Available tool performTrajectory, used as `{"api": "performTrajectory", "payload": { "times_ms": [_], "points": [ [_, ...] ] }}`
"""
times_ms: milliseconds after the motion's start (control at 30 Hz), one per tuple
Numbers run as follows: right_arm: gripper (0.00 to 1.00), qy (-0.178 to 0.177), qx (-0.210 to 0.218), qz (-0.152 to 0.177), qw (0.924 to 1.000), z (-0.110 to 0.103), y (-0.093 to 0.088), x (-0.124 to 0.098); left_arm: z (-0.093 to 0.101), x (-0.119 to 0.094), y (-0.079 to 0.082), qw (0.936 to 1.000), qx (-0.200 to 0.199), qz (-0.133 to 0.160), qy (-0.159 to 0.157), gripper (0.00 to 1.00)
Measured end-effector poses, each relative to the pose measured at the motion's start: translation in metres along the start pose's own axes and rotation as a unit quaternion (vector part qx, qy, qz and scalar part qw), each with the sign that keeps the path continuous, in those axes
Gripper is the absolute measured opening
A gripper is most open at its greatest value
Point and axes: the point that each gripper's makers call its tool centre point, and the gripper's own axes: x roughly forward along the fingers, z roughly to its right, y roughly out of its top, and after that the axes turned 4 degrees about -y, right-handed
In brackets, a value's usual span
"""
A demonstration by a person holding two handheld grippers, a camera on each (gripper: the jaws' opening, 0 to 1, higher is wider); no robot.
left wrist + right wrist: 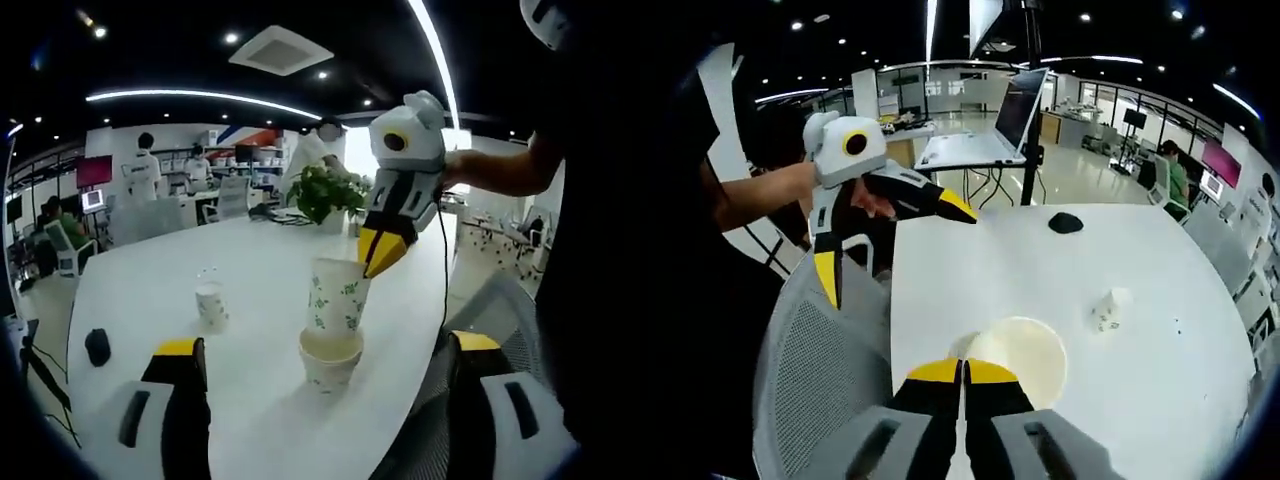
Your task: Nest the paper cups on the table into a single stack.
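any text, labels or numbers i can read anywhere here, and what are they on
None can be read.
Held paper cup: a green leafy print, no words.
Lone paper cup: small dark marks, too small to read.
Bottom paper cup: faint print, blurred.
Red screen on the back wall: too blurred to read.
Grippers: no lettering shows.

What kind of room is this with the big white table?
Probably an open office. Around the white table there are desks with chairs, a laptop on a stand, and long ceiling light strips. People stand and sit farther back.
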Motion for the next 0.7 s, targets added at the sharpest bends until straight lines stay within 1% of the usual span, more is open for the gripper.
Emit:
{"api": "performTrajectory", "payload": {
  "times_ms": [233,367,467,700],
  "points": [
    [0.00,0.002,-0.009,-0.014,0.9999,-0.003,-0.003,0.007,0.006,-0.001,-0.001,1.0000,-0.002,0.004,-0.007,0.99],
    [0.00,0.007,-0.020,-0.028,0.9994,-0.005,-0.007,0.012,0.007,-0.002,-0.003,1.0000,0.001,0.000,-0.009,0.99],
    [0.00,0.011,-0.027,-0.037,0.9989,-0.007,-0.010,0.017,0.009,-0.001,-0.001,0.9999,0.002,0.004,-0.011,0.99],
    [0.00,0.014,-0.032,-0.054,0.9979,-0.007,-0.014,0.027,0.010,0.002,-0.002,0.9999,0.001,0.006,-0.014,0.99]
  ]
}}
